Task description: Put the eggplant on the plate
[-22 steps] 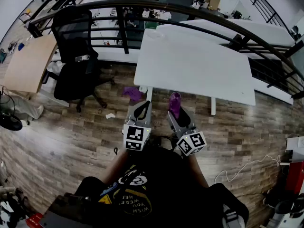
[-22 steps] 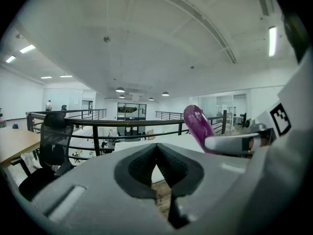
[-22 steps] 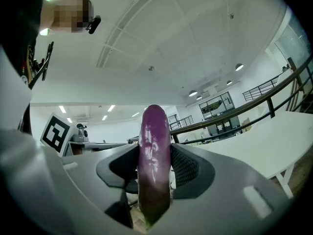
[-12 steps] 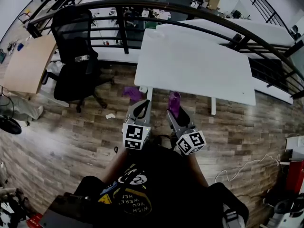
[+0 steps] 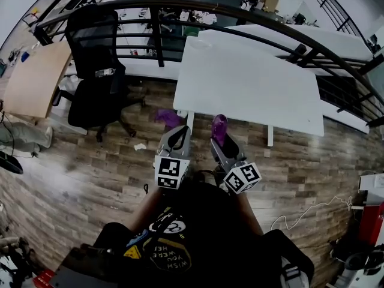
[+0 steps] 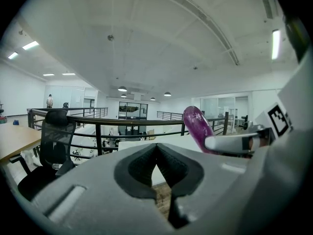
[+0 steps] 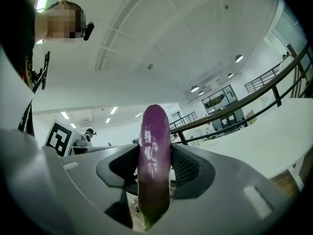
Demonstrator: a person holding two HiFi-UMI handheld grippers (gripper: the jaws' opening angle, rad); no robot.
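Eggplant [image 7: 154, 160] stands upright in the right hand-held gripper [image 5: 219, 141], whose jaws are clenched on its lower part. Most of its glossy purple length rises free above them. The left hand-held gripper [image 6: 156, 148] is closed on nothing and sits just beside the right one, both held in front of the person, near the edge of the white counter [image 5: 246, 83].

No view shows a plate. The counter top looks bare, and a purple thing [image 5: 168, 117] on the floor by the counter's leg is too small to identify.

The main risk is probably the grip. The skin is smooth and the hold is low, so a quick swing or tilt could make the eggplant pivot or slide out onto the floor. A harder squeeze might bruise it. The closed left hand-held gripper could also knock its free top.
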